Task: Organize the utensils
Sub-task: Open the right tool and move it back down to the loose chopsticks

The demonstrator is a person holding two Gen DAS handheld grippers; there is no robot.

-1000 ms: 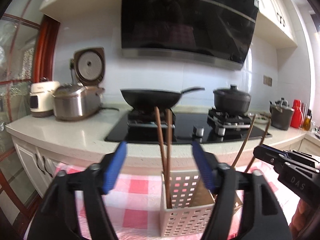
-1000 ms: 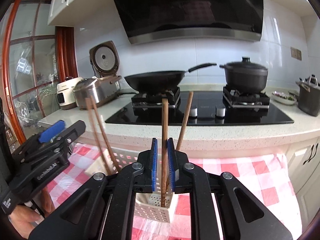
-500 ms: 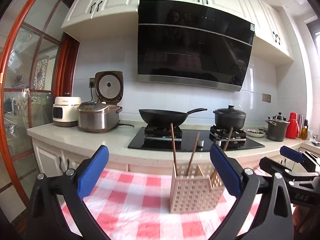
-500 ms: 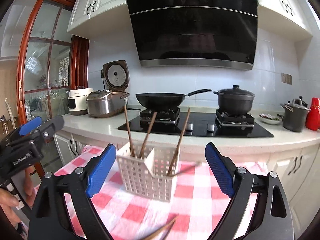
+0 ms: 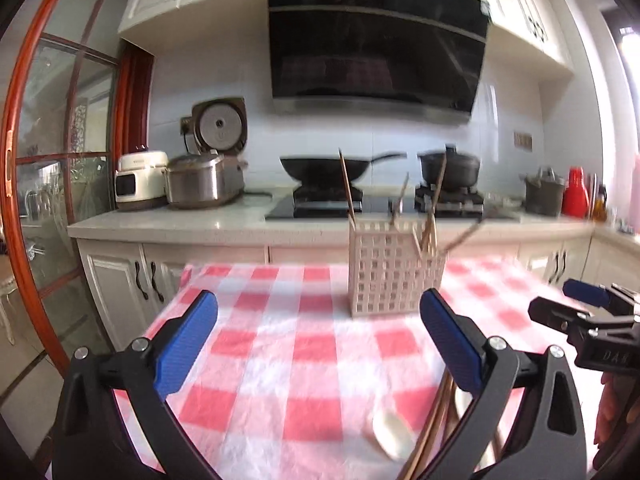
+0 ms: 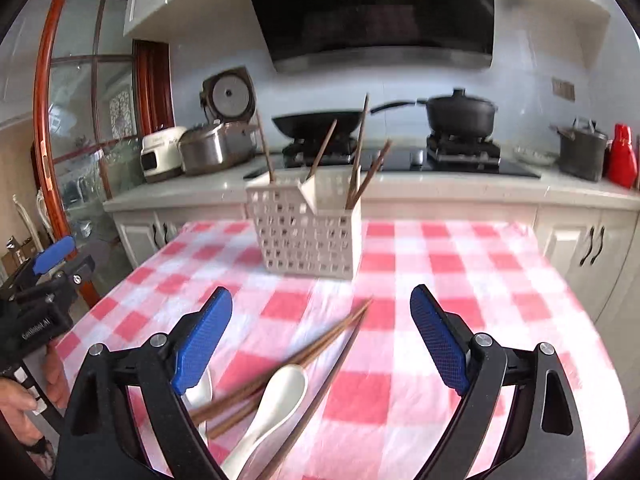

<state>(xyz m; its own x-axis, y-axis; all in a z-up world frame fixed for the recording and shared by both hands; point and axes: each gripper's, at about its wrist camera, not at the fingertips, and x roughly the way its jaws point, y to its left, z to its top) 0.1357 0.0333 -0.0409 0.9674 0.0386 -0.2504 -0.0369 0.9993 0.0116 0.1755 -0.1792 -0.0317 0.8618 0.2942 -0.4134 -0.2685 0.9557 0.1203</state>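
A white perforated utensil holder (image 6: 306, 230) stands on the red-checked tablecloth (image 6: 460, 280) with several brown chopsticks (image 6: 360, 148) upright in it; it also shows in the left wrist view (image 5: 394, 270). Loose chopsticks (image 6: 320, 340) and a white ceramic spoon (image 6: 276, 400) lie on the cloth close in front of my right gripper (image 6: 320, 340), which is open and empty. My left gripper (image 5: 318, 344) is open and empty, well short of the holder. A white spoon (image 5: 390, 434) and chopsticks (image 5: 434, 420) lie by its right finger.
The counter behind holds a stove with a black wok (image 6: 316, 122) and black pot (image 6: 460, 114), rice cookers (image 6: 216, 148), a grey pot (image 6: 582, 152) and a red bottle (image 6: 622, 156). The right gripper shows at the right edge of the left wrist view (image 5: 588, 320).
The right gripper let go of a chopstick in the holder and opened. Both grippers drew back from the holder and tilted down, so the loose chopsticks and spoons on the cloth came into view.
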